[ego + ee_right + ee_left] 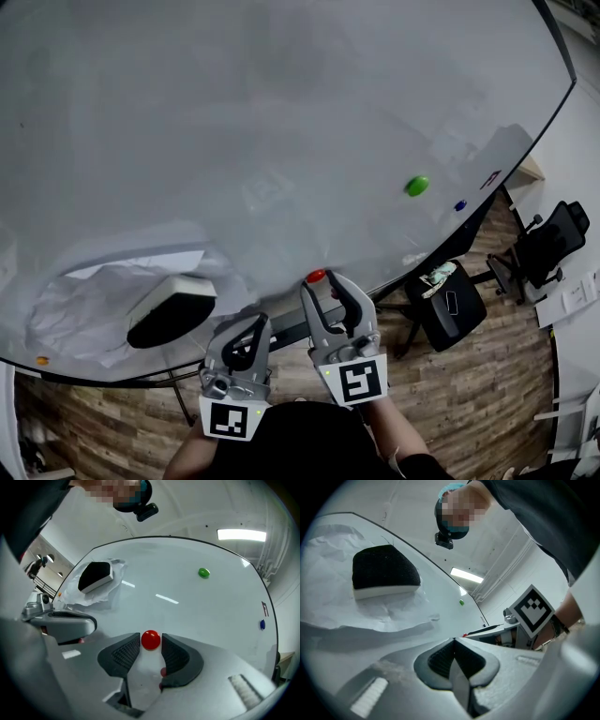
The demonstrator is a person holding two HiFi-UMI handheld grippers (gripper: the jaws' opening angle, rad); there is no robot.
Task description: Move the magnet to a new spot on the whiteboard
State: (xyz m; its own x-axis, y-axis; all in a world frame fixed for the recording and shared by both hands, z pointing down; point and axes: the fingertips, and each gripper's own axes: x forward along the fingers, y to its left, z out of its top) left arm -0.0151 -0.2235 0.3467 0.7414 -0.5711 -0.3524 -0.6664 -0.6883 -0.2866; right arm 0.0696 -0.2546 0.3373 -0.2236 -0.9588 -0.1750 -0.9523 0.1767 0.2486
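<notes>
One red magnet (pixel 151 639) sits on the whiteboard (pixel 234 112) near its 6 o'clock edge, between the right gripper's (pixel 322 284) wide-apart jaws, neither pad pressing it. The left gripper (pixel 453 641) is closed and empty. The magnet looks ungripped; I cannot tell whether this is its new spot.

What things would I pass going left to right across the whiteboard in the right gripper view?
Black eraser → red magnet → green magnet → blue magnet.
</notes>
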